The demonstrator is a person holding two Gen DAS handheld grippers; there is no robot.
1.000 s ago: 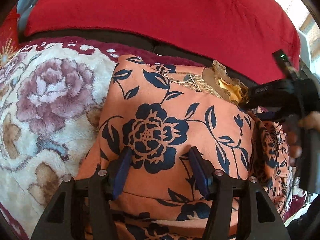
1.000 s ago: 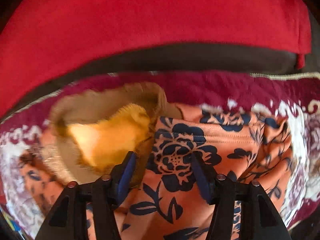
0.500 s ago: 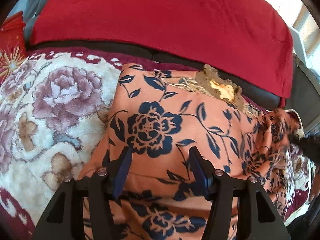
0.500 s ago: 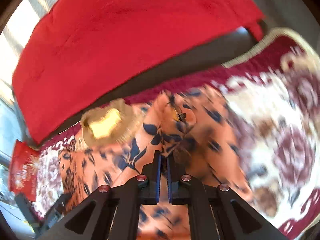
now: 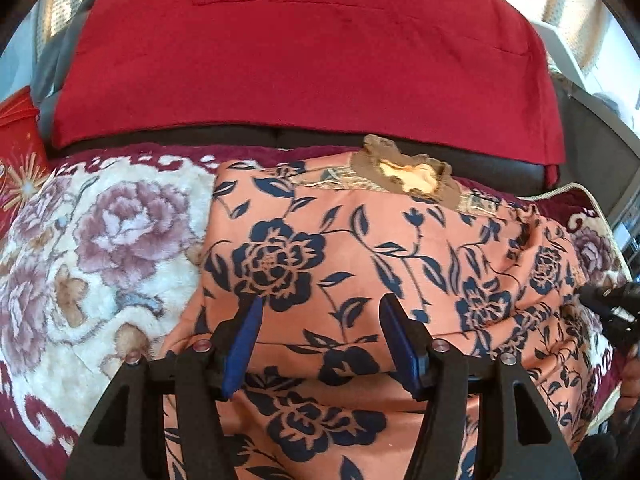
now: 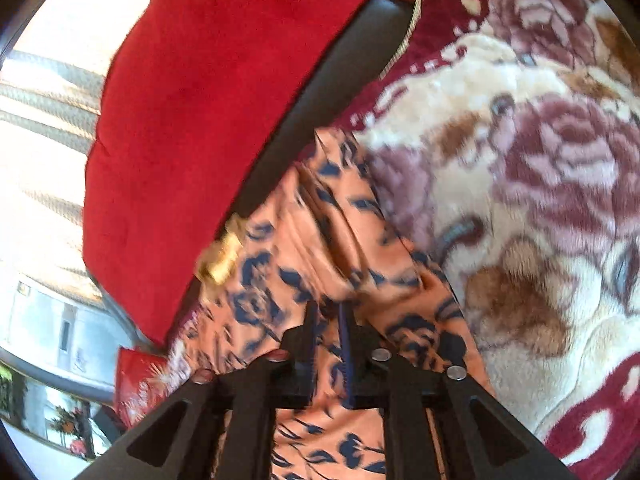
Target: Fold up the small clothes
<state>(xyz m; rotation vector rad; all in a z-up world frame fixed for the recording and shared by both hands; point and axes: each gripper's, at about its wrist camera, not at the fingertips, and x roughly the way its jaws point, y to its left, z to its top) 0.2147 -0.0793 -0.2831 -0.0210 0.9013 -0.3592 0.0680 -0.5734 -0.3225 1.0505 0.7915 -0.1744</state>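
Note:
An orange garment (image 5: 360,264) with a navy flower print lies on a floral blanket (image 5: 100,248), its gold ruffled neck trim (image 5: 408,172) at the far edge. My left gripper (image 5: 320,316) is open and empty, just above the garment's near part. My right gripper (image 6: 330,312) is shut on a bunched fold of the garment (image 6: 320,240) at its right side. The right gripper's dark tip also shows in the left wrist view (image 5: 612,304) at the garment's right edge.
A large red cushion (image 5: 312,60) leans on the dark sofa back (image 5: 500,164) behind the blanket. A red printed bag (image 5: 16,152) lies at the far left. The blanket's edge with cord trim (image 5: 580,192) runs at the right.
My right gripper shut on the garment near its neck side and has pulled that fold toward the right while rolling. My left gripper drew back a little, staying open.

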